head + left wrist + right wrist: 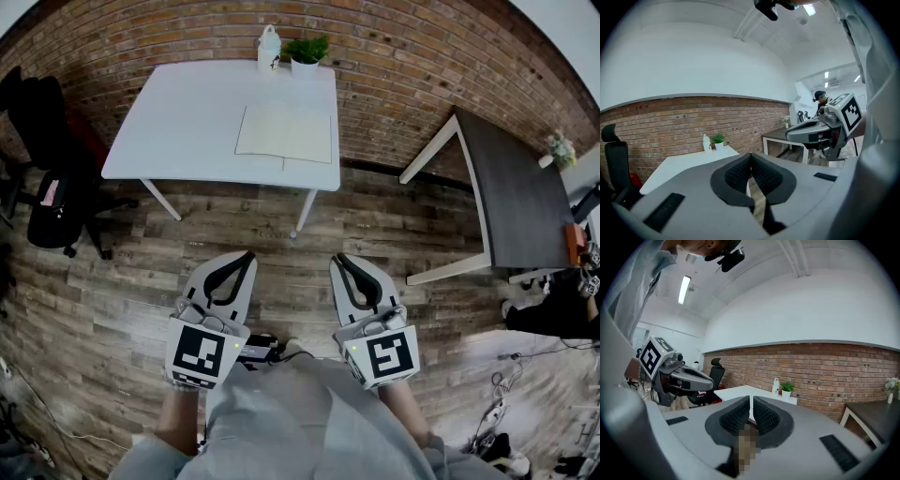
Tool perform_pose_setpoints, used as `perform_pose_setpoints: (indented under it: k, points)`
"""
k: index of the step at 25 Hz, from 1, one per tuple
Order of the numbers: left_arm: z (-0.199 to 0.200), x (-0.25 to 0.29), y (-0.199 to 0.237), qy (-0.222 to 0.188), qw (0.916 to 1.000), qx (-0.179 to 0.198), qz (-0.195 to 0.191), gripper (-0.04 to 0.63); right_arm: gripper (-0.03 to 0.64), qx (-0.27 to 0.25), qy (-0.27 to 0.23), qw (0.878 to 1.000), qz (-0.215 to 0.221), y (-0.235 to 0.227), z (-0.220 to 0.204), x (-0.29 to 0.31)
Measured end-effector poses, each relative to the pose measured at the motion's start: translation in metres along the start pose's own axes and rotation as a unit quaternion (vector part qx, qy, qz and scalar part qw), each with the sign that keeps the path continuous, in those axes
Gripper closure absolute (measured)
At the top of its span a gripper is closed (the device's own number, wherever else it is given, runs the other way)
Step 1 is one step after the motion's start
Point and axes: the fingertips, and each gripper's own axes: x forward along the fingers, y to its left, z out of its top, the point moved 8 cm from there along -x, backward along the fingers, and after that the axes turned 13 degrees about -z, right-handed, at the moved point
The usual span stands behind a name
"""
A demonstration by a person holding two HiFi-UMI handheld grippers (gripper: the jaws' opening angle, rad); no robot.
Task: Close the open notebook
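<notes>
Both empty, pressed together: left tool (246,255), right tool (339,257). Notebook (284,133) open on tabletop (178,122), well apart. Approach first, lift one cover edge, fold over.

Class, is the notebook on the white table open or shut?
Open: the notebook lies spread flat, pale pages up, on the table.
</notes>
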Motion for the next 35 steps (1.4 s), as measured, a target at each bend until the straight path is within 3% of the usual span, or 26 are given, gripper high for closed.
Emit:
perform_pose_setpoints:
  k: [21, 28, 35]
  points:
    - [-0.004, 0.0, -0.001, 0.009, 0.9999, 0.0, -0.004, 0.577, 0.563, -0.007, -0.001, 1.0, -0.001, 0.0, -0.001, 0.0]
    - [-0.006, -0.008, 0.007, 0.006, 1.0, 0.001, -0.008, 0.577, 0.563, 0.017, -0.002, 1.0, -0.005, 0.009, 0.002, 0.003]
    - [-0.008, -0.019, 0.017, -0.006, 0.9999, 0.0, -0.015, 0.577, 0.563, -0.012, 0.002, 1.0, -0.025, 0.025, 0.007, 0.002]
